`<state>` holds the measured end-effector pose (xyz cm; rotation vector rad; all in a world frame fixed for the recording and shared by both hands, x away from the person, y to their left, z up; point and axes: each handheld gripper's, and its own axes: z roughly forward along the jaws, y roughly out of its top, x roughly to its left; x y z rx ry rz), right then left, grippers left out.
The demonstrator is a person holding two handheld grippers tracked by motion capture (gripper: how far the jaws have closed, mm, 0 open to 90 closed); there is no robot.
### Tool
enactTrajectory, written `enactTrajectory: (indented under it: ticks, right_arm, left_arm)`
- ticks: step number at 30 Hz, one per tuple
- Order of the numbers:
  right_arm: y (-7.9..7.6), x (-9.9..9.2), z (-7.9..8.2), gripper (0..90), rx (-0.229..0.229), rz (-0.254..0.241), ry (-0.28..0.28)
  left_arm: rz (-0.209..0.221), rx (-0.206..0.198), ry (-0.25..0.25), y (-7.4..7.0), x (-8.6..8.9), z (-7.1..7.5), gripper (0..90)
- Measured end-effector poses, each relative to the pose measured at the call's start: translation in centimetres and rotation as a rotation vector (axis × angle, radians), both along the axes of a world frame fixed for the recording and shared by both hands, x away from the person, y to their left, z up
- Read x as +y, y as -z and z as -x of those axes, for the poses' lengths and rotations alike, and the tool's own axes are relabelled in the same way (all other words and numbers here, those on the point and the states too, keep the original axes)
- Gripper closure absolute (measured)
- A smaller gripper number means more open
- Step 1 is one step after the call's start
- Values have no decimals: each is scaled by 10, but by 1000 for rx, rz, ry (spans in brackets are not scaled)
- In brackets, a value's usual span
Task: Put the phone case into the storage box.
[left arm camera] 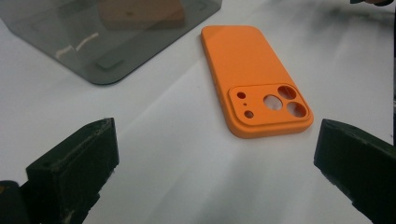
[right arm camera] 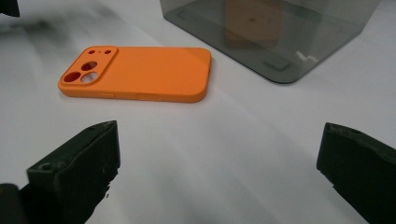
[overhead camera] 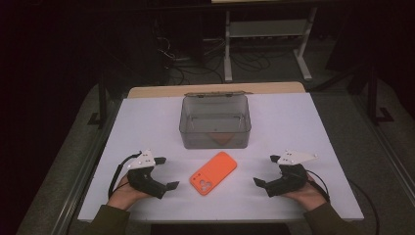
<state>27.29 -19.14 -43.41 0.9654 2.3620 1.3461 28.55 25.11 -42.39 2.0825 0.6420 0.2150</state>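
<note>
My left tongs [overhead camera: 169, 172] and right tongs [overhead camera: 261, 170] rest on the white table [overhead camera: 293, 122], one at each side, jaws spread wide and holding nothing. Both point inward at the orange phone case [overhead camera: 213, 173], which lies between them, apart from either. From the left tongs the case sits at about three o'clock; from the right tongs, at about nine o'clock. This mirrored stance, I judge, is a ready pose that leaves either hand free to take the case.

The case lies flat, back upward, camera cut-outs at its near end in the high view. I read no brand or writing on it.

At twelve o'clock from the case, just beyond its far end, stands a smoky transparent plastic box [overhead camera: 215, 122], open-topped, its lid hinged back. An orange-brown object [overhead camera: 222, 138] lies inside; what it is I cannot tell. The box seems the likely destination for the case.
</note>
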Motion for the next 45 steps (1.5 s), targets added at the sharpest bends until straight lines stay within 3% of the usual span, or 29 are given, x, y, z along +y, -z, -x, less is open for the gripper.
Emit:
enactTrajectory:
  ticks: [17,45]
  right_arm:
    - [-1,-2,-2,0,1,-34,1]
    - [-2,1,-1,0,-2,-22,-9]
  left_arm:
    - [26,4,-4,-4,3,-1,0]
    - [43,-4,8,-16,-6,-8,0]
